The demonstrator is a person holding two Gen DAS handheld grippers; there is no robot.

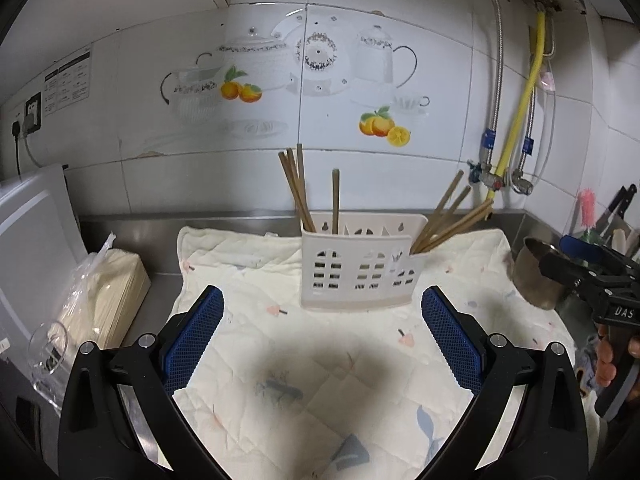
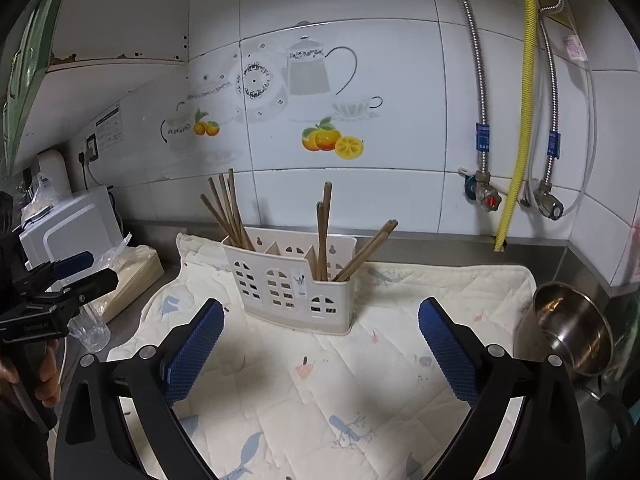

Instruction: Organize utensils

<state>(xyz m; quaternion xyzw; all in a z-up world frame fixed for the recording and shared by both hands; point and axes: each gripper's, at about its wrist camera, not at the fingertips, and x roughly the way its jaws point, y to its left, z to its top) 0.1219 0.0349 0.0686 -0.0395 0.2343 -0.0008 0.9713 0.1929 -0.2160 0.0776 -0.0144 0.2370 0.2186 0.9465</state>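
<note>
On the quilted cloth (image 1: pixel 280 280) toward the worktop's back edge stands the white utensil caddy (image 1: pixel 360 272) with wooden chopsticks (image 2: pixel 324 232) splayed across its compartments, so both spread, empty grippers, left gripper (image 1: pixel 322 332) and right gripper (image 2: pixel 320 344), should approach squarely, clear of the steel pot (image 2: pixel 576 332) and glass (image 2: pixel 94 332).

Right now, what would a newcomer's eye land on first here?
The white utensil holder at the back middle of the quilted cloth, wooden chopsticks fanning from its compartments. Next, the fruit-and-teapot wall decal above it, and the steel pot off the cloth's right edge.
</note>
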